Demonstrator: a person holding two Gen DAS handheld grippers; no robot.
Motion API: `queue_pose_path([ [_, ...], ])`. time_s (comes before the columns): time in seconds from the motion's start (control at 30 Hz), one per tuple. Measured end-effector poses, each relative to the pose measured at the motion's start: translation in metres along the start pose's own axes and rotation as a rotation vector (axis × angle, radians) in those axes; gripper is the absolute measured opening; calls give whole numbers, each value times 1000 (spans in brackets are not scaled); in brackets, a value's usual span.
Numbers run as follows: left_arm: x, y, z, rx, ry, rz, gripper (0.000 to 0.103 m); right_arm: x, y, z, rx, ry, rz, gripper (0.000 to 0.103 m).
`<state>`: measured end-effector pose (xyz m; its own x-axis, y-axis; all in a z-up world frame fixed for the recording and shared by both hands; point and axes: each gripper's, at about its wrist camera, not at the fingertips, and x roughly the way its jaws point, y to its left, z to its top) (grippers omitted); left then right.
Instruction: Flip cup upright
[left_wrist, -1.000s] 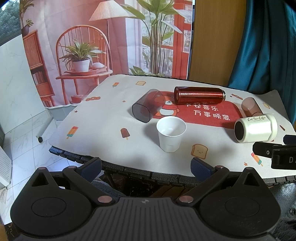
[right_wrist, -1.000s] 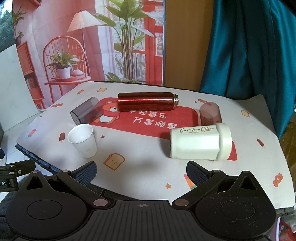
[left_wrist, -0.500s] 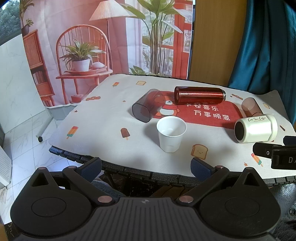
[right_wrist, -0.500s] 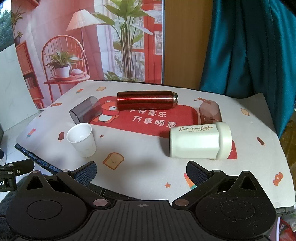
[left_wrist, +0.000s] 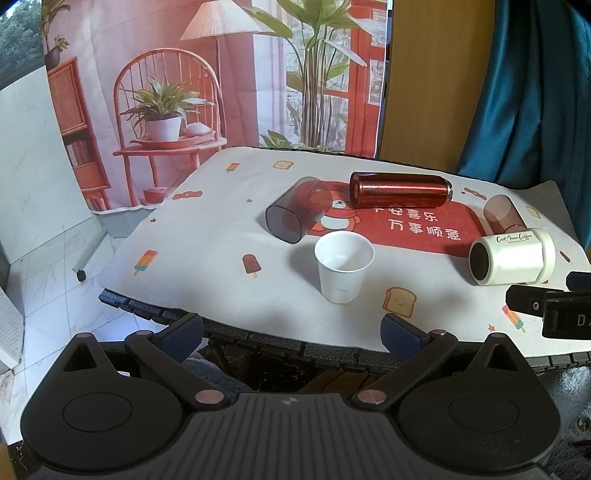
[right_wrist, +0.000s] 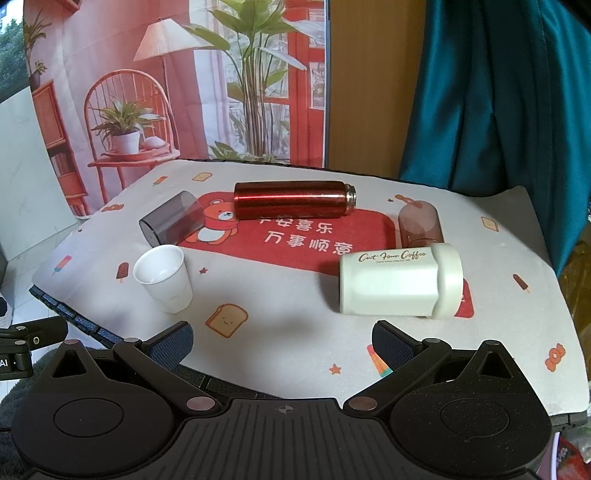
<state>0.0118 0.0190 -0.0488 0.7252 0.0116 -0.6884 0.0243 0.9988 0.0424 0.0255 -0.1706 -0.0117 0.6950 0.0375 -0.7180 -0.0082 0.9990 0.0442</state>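
So, going left to right across the worktop (right_wrist: 280, 332): a smoky grey tumbler (right_wrist: 171, 218) is lying on its side at the far left, mouth pointed toward the near left edge. Just in front of it a small white cup (right_wrist: 164, 278) is already standing upright, open end up, looks empty. Behind those, a red metallic bottle (right_wrist: 293, 199) is laid flat across the top of the red bear mat (right_wrist: 295, 236). Further right a brownish see-through tumbler (right_wrist: 421, 223) is tipped over too, and right in front of it, maybe touching, a cream coffee mug (right_wrist: 400, 282) with script lettering is resting on its side, dark open mouth facing left.

Progress-wise: 1 cup is up, and 3 cups plus the bottle are still down, so most of the job looks left to be done. Which cup is meant isn't clear from the task line.

The left gripper (left_wrist: 291, 325) is held back off the near edge, jaws spread wide, nothing in them. The right gripper (right_wrist: 282, 338) is parked low over the near side of the worktop, jaws also wide and empty, with the cream mug sitting closest ahead.
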Motion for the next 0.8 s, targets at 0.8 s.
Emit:
queue_pose_path([
  [0.8,-3,-5,2,-2,-17,-7,103,0,-1,0,2,1,1,103],
])
